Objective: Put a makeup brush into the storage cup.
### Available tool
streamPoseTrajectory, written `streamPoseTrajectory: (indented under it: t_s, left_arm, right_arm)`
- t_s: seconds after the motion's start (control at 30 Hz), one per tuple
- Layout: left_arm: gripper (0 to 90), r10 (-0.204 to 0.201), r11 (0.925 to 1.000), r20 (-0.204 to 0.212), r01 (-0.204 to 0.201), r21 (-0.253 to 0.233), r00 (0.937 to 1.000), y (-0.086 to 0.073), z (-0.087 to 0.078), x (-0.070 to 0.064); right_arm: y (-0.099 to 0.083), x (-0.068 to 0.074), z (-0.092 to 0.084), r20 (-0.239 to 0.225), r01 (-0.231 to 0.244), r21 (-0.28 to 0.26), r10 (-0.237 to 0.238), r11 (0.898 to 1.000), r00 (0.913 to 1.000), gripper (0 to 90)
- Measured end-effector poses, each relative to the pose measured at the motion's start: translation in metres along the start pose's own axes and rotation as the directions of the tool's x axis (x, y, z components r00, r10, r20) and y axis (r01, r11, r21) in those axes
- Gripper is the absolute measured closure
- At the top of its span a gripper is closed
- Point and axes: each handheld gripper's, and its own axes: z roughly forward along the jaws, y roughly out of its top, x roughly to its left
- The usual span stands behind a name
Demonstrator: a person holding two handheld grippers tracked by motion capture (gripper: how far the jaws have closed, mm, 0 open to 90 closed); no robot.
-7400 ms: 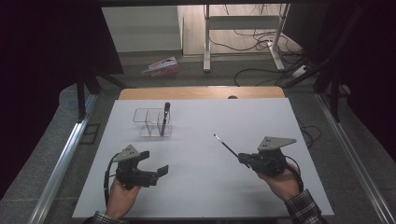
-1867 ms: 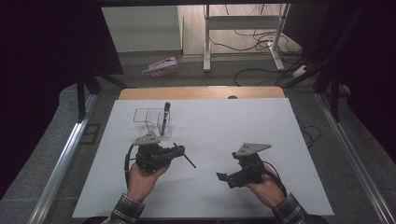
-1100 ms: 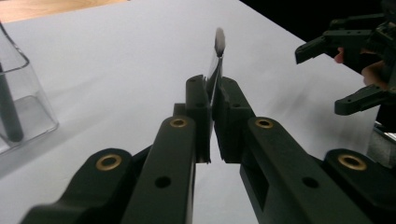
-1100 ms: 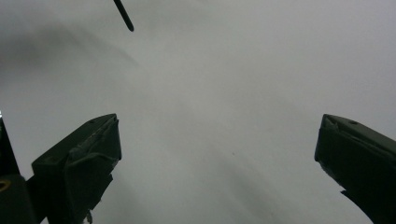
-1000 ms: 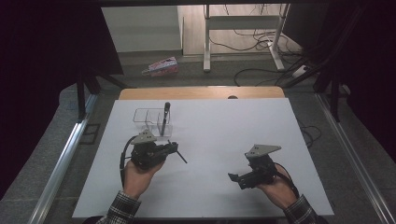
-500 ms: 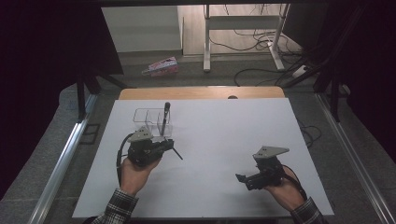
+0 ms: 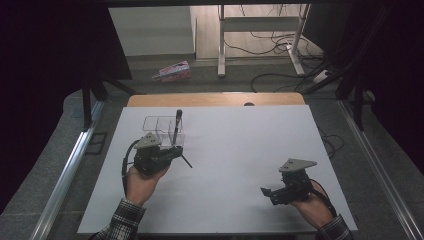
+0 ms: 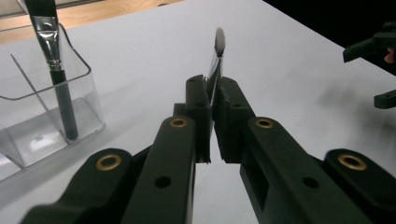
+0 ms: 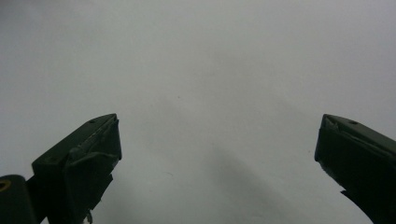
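Left gripper [image 7: 170, 155] sits just in front of the clear plastic compartment organizer [image 7: 156, 128] at the table's left-rear. Jaws clamped tight on a thin black-handled brush [image 8: 215, 70]: in the left gripper view the handle is pinched between the pads, pale bristle tip pointing away over the white tabletop [image 7: 250, 150]. From the high view the brush sticks out of the jaws to the right, off the surface. A second black-handled flat brush with a metal ferrule [image 8: 53, 60] stands upright in the organizer's right compartment. Right gripper [image 7: 267, 192] is well apart, low near the table's front-right, jaws wide open, nothing between them, bare tabletop below.
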Motion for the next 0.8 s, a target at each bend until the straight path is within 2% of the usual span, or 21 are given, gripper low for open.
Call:
streamPoseTrajectory:
  t_s: [0.3, 0.57, 0.8]
  left_arm:
    - [85.2, 0.003, 0.9999, -0.04, -0.003, -0.011, 0.9992, 0.005, -0.006, 0.01]
    - [85.3, 0.013, 0.9998, -0.073, -0.015, -0.015, 0.9972, 0.014, -0.01, 0.017]
    - [85.2, 0.009, 0.9996, -0.09, -0.011, -0.024, 0.9959, 0.022, -0.014, 0.022]
  right_arm:
    - [-0.006, -0.004, -0.004, 0.012, -0.008, 0.012, 0.008, 1.0, 0.9999, 0.0]
    - [-0.012, -0.005, -0.005, 0.026, 0.005, 0.049, -0.006, 0.999, 0.9996, 0.0]
    - [-0.016, -0.005, -0.009, 0.03, -0.008, 0.047, 0.007, 0.999, 0.9995, 0.0]
